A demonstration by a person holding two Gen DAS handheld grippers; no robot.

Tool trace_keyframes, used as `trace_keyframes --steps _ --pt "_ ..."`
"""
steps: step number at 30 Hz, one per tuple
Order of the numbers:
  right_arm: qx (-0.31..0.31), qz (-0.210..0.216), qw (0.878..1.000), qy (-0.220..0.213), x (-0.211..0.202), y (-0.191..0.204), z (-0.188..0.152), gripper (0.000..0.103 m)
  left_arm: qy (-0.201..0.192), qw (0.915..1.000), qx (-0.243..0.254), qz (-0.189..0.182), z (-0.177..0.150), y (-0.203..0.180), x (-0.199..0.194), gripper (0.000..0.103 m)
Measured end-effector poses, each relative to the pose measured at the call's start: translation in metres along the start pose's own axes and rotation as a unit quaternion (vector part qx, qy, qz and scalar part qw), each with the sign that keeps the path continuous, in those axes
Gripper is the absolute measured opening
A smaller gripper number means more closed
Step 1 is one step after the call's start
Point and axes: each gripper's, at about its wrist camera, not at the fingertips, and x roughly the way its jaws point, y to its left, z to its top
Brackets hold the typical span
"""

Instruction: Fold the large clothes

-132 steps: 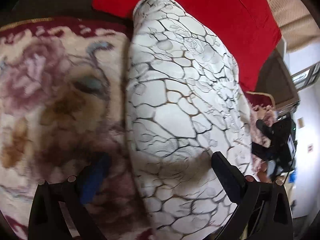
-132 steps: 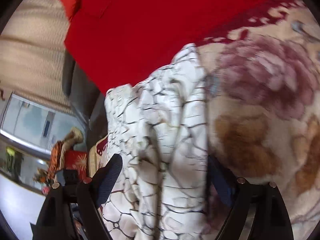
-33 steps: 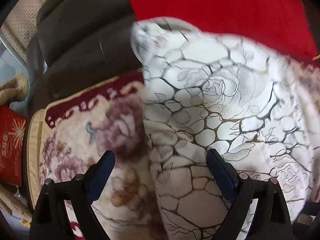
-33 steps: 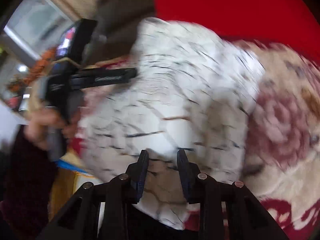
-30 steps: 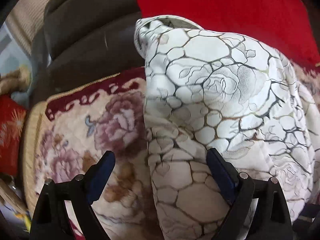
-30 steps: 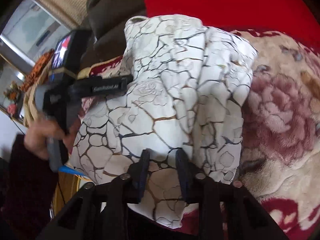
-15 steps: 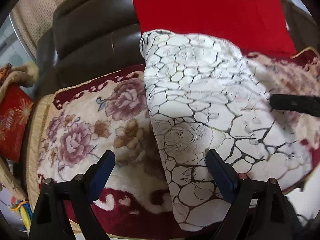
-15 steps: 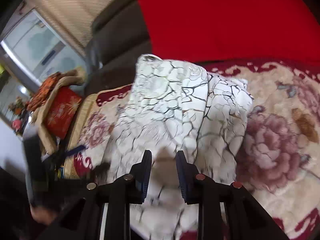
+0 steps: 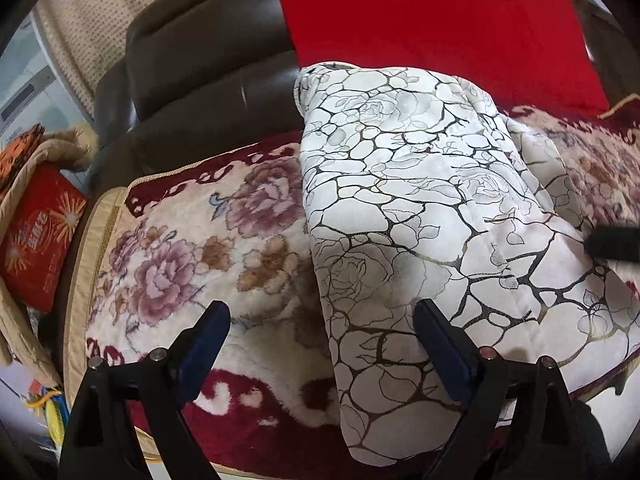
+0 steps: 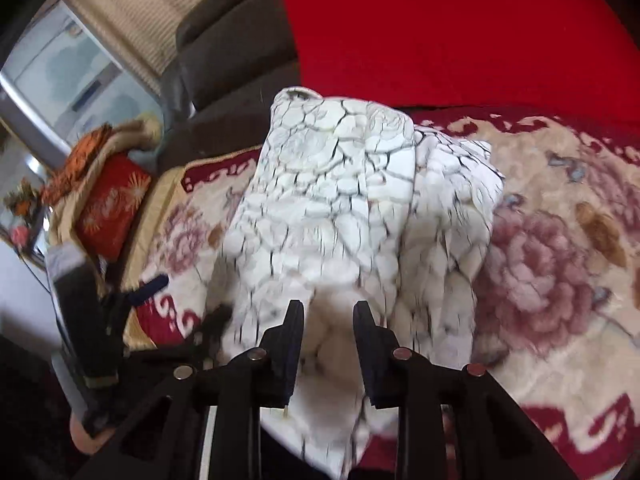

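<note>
Left tool (image 9: 320,332) released, right tool (image 10: 328,320) part-open, over white garment (image 9: 420,216) on floral blanket (image 9: 192,248), sofa (image 9: 192,52).

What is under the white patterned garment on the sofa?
The white garment lies on a floral blanket covering the sofa seat. A red cloth hangs behind it. Whatever sits directly beneath its folds is hidden.

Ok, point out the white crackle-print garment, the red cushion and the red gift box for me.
white crackle-print garment (image 9: 400,200), left wrist view, middle of its top folded panel.
red cushion (image 9: 440,20), left wrist view, centre of its face.
red gift box (image 9: 36,240), left wrist view, its printed front.
</note>
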Motion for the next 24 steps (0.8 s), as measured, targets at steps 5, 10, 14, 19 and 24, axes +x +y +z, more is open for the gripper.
trace_keyframes --steps 5,10,14,19,24 --pt "0.004 -0.056 0.997 0.048 0.037 -0.012 -0.030 0.028 -0.002 0.9997 -0.024 -0.007 -0.004 -0.001 -0.001 0.093" --pt "0.022 -0.029 0.999 0.022 0.001 -0.014 -0.027 0.028 -0.027 0.9993 -0.024 0.013 -0.008 0.002 -0.029 0.093" --pt "0.019 -0.029 0.999 -0.023 -0.050 -0.012 -0.029 0.045 -0.062 0.9970 -0.038 0.026 -0.009 0.007 -0.067 0.093" --pt "-0.002 -0.037 0.994 -0.103 -0.110 0.002 -0.033 0.078 -0.109 0.9924 -0.036 0.044 -0.010 0.008 -0.116 0.093" --pt "-0.002 -0.032 0.990 -0.138 -0.142 0.018 -0.039 0.078 -0.136 0.9885 -0.036 0.057 -0.014 0.006 -0.152 0.093"
